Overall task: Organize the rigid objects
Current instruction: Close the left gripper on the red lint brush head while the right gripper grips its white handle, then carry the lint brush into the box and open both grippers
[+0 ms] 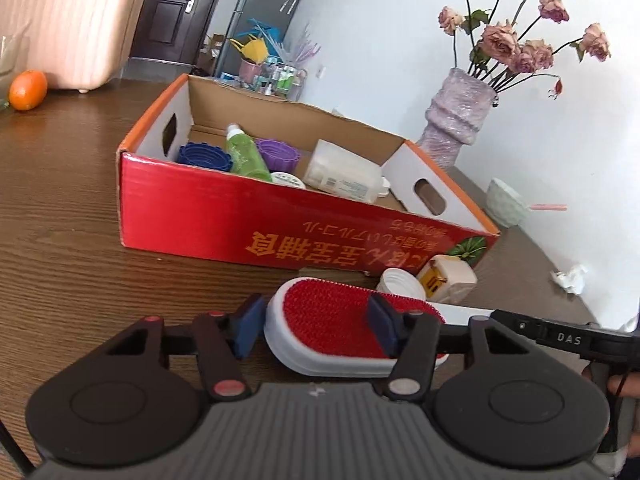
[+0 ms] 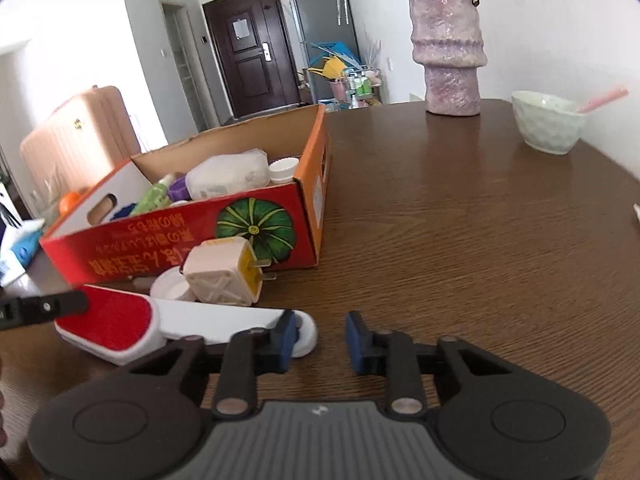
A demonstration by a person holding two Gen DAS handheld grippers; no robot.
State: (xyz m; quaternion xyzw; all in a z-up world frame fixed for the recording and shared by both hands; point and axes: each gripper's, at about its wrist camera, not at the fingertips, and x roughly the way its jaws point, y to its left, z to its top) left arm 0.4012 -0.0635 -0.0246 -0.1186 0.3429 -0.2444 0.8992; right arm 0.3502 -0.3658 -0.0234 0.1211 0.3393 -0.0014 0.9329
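A lint brush (image 1: 324,320) with a red bristle face and a white handle (image 2: 224,324) lies on the wooden table in front of the red cardboard box (image 1: 240,220). My left gripper (image 1: 315,330) has closed on its head, one pad against the white rim and the other on the bristles. My right gripper (image 2: 322,340) stands open over bare table, its left pad beside the handle's end and nothing between the pads. A cream plug adapter (image 2: 224,276) and a white lid (image 2: 172,286) lie against the box. Bottles and caps fill the box.
A purple vase (image 1: 456,120) with dried roses and a pale green bowl (image 2: 544,124) stand at the back right. An orange (image 1: 27,90) and a pink suitcase (image 1: 76,20) are at the far left. Crumpled tissue (image 1: 570,278) lies near the table's right edge.
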